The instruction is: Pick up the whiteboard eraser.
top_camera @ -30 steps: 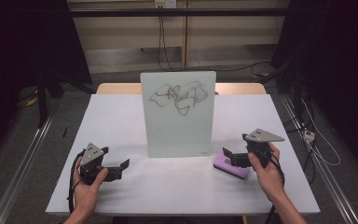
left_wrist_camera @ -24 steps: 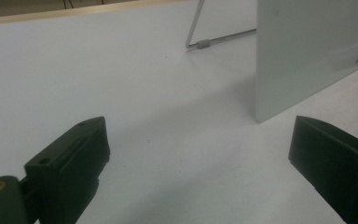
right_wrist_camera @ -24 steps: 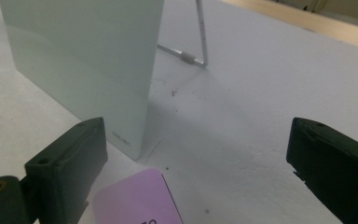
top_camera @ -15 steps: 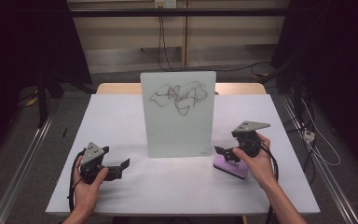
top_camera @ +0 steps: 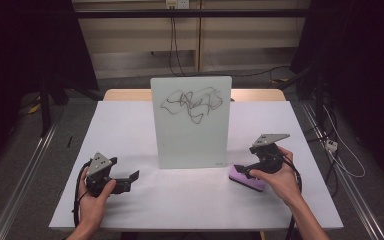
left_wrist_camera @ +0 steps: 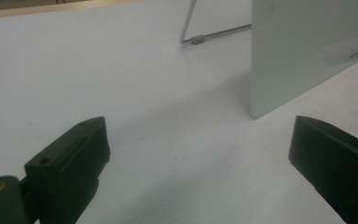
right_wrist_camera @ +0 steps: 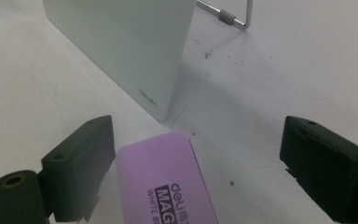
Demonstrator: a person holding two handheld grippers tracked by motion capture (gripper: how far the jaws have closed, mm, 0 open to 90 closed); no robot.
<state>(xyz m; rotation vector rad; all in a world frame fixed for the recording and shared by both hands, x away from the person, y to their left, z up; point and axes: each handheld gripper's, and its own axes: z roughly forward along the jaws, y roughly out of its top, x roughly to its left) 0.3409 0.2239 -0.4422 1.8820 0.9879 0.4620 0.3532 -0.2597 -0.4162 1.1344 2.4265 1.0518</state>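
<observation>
The purple eraser (right_wrist_camera: 168, 179) lies flat on the white worktop (top_camera: 130, 130), just beside the lower right corner of the upright glass board (top_camera: 191, 120) with its dark scribble; your right gripper (right_wrist_camera: 193, 168) has it between its fingers, which have just been closing yet stand wide, the left one close against the eraser's edge, the right one well apart from it; your left gripper (left_wrist_camera: 198, 163) rests over bare worktop left of the board, fingers wide with nothing between them.
</observation>
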